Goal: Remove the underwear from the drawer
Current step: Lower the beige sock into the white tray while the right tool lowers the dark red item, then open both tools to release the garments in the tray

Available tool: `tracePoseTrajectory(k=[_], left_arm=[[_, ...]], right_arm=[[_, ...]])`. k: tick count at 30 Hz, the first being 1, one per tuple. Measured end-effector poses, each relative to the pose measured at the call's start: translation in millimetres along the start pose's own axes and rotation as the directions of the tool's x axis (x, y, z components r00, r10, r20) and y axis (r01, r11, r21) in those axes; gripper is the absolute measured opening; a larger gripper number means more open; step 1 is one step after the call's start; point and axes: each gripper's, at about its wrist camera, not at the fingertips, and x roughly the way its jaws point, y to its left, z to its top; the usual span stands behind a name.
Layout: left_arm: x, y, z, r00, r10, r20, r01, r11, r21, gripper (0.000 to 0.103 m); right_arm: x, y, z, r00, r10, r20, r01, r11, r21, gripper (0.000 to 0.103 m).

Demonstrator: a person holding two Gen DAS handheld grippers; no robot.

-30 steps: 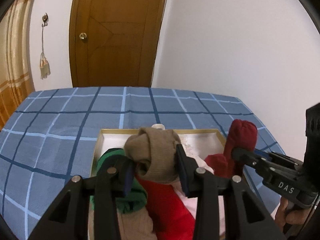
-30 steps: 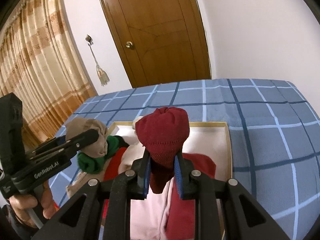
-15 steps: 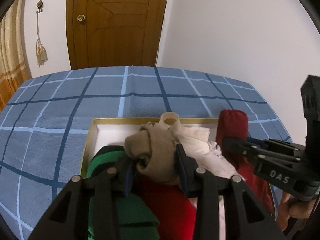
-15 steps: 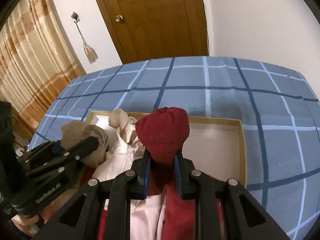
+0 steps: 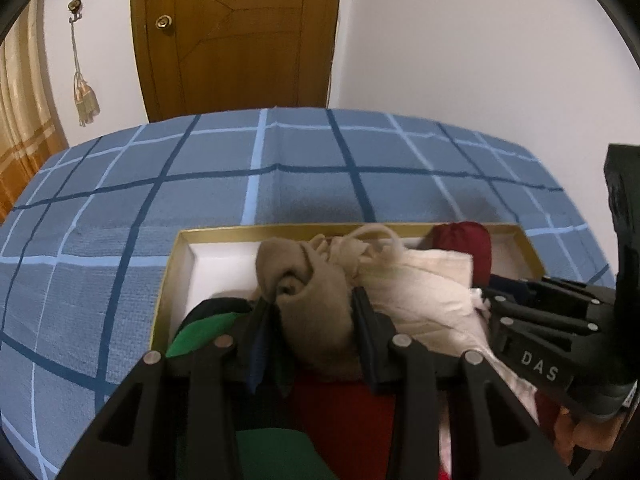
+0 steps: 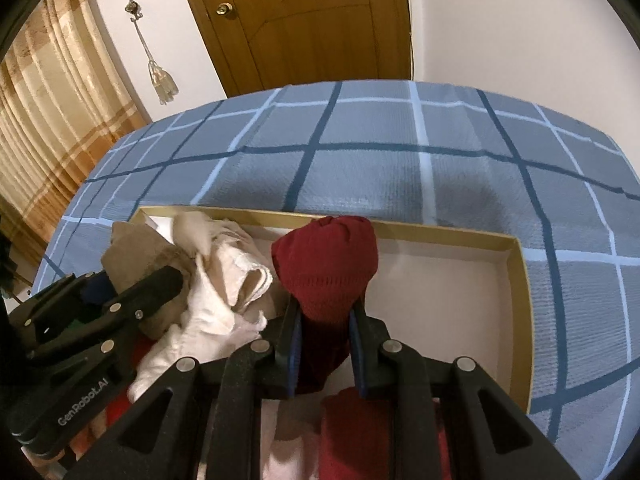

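A shallow gold-rimmed drawer box lies on the blue checked bed, holding rolled garments. My left gripper is shut on a tan rolled underwear piece, low over the box's left part. My right gripper is shut on a dark red rolled underwear piece over the box's middle. That red roll and the right gripper's body show at the right of the left wrist view. The left gripper's body fills the lower left of the right wrist view.
A cream cloth, a green piece and red garments lie in the box. The blue checked bedcover spreads beyond it. A wooden door, a white wall and a striped curtain stand behind.
Both grippers have sunk toward the box with their rolls still held. The view has tilted down, so the box and bedcover fill more of each frame.
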Motion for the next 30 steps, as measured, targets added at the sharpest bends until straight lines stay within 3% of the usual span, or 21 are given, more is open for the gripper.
tracePoseTrajectory(k=[17, 25, 30], left_arm=[[13.9, -8.4, 0.2, 0.995, 0.098, -0.026, -0.097, 0.995, 0.027, 0.039], [15.3, -9.8, 2.0, 0.991, 0.126, -0.038, -0.125, 0.992, 0.031, 0.052], [6.6, -9.7, 5.8, 0.987, 0.147, -0.062, -0.145, 0.989, 0.038, 0.061]], right_arm=[[2.6, 9.6, -6.9, 0.998, -0.049, 0.050, 0.051, 0.997, -0.052, 0.023], [-4.1, -1.5, -3.4, 0.999, -0.032, -0.006, 0.032, 0.999, 0.027, 0.028], [-40.7, -6.8, -12.8, 0.997, 0.024, 0.069, -0.030, 0.996, 0.086, 0.030]])
